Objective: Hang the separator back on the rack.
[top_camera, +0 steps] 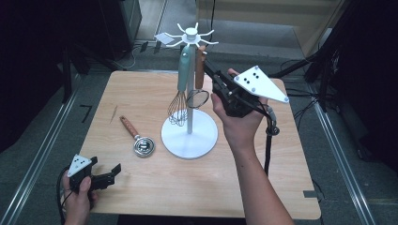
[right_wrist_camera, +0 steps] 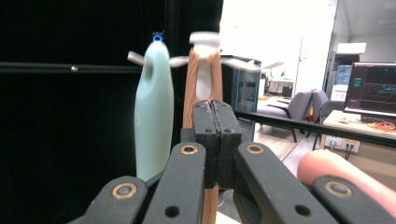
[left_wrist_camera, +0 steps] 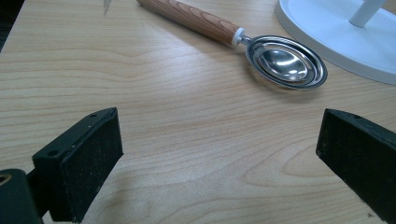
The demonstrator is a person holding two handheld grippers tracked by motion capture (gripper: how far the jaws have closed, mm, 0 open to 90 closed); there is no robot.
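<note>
A white utensil stand [top_camera: 190, 133] rises mid-table, its hooks spread at the top. From them hang a whisk [top_camera: 178, 110] with a mint handle [right_wrist_camera: 153, 107] and a small strainer [top_camera: 198, 98] with a wooden handle [right_wrist_camera: 194, 79]. My right gripper [top_camera: 209, 68] is raised beside the wooden handle. In the right gripper view, this gripper [right_wrist_camera: 217, 126] has its jaws pressed together just in front of that handle, with nothing between them. A metal scoop [top_camera: 143, 145] with a wooden handle lies left of the stand. My left gripper [top_camera: 110, 173] rests low at the table's front left, open, facing the scoop [left_wrist_camera: 285, 60].
The stand's round base [left_wrist_camera: 336, 32] sits just right of the scoop. A thin dark mark [top_camera: 114, 114] is on the table's left side. Dark equipment and cables surround the table; a monitor [right_wrist_camera: 371, 88] and chairs stand far off.
</note>
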